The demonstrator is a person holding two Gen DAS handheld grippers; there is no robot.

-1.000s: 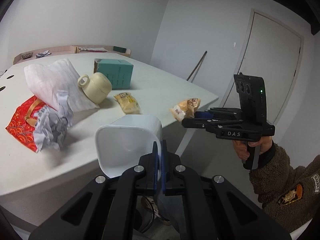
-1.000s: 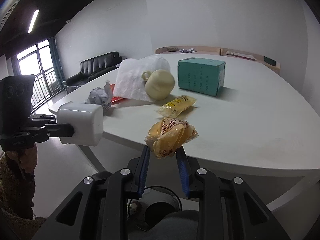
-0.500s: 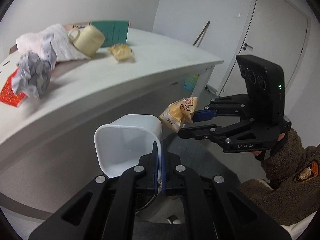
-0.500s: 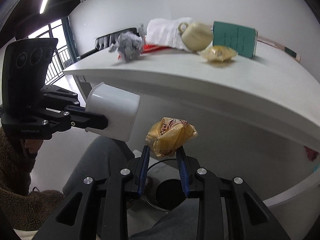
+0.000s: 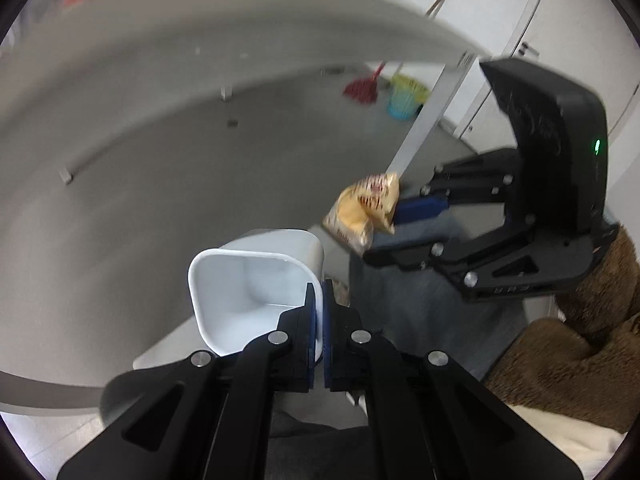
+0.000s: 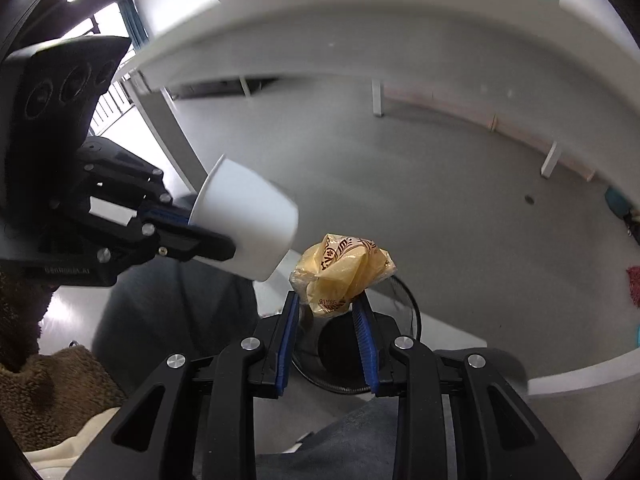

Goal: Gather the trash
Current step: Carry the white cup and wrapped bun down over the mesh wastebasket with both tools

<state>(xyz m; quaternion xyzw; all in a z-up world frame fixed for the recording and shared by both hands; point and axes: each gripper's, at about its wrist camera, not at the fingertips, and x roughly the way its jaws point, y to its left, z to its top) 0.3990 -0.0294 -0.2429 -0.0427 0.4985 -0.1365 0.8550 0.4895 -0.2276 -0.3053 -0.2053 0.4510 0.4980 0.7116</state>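
Note:
My left gripper (image 5: 319, 300) is shut on the rim of a white plastic cup (image 5: 248, 292), which also shows in the right wrist view (image 6: 248, 224). My right gripper (image 6: 328, 312) is shut on a crumpled yellow snack wrapper (image 6: 344, 272); the wrapper also shows in the left wrist view (image 5: 366, 210). Both are held below the white table's edge (image 6: 360, 32). A black wire trash bin (image 6: 352, 360) stands on the floor right under the wrapper, partly hidden by my right gripper's fingers.
The grey floor lies under the table. A table leg (image 5: 424, 120) stands near my right gripper. A red broom head (image 5: 362, 90) and a blue-and-yellow basket (image 5: 404, 98) sit by the far wall. The person's legs are below both grippers.
Both grippers have dropped from table height to below the table's edge and tilted toward the floor. The bin has come into view under the wrapper. Both grips are unchanged.

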